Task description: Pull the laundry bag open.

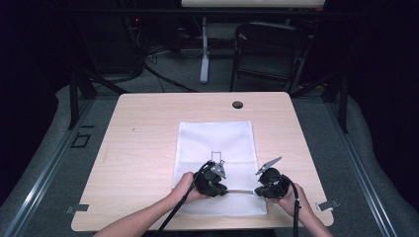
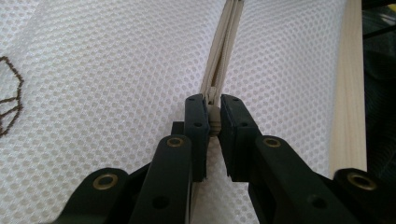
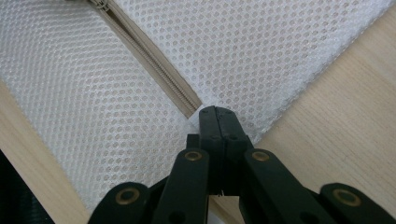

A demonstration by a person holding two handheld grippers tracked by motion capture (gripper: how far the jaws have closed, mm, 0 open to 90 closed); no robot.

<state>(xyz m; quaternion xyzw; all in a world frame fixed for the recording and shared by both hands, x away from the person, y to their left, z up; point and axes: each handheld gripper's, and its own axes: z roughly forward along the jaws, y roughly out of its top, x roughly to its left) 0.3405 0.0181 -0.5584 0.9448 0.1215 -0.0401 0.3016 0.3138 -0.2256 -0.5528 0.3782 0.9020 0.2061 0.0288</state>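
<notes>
The mesh bag (image 1: pixel 217 163) lies flat on the bench (image 1: pixel 143 143), nearer the near edge than the far one and a little right of the middle, and we judge it light, soft and floppy: the netting will ripple and bunch if we drag on it, so it wants anchoring at one end while the other end is worked. The sensible places to take hold are the ones we already have. Our left tongs (image 2: pixel 212 122) are clamped on the zip pull (image 2: pixel 214 122), a small pale tab that we judge hard enough to grip firmly, though small and likely to slip out if we tug at an angle. Our right tongs (image 3: pixel 218 122) are pressed together on the thin fabric at the end of the zip (image 3: pixel 154 63), close to the bag's right near corner; the cloth there is so thin that the jaws meet almost fully. In the high view the two tongs face each other along the near part of the bag, left tongs (image 1: pixel 217 183) and right tongs (image 1: pixel 264 186) close together. The bag is white, with a fine honeycomb of holes, and a beige zip tape runs across it; a small dark stitched outline (image 1: pixel 216 156) sits near its middle.
</notes>
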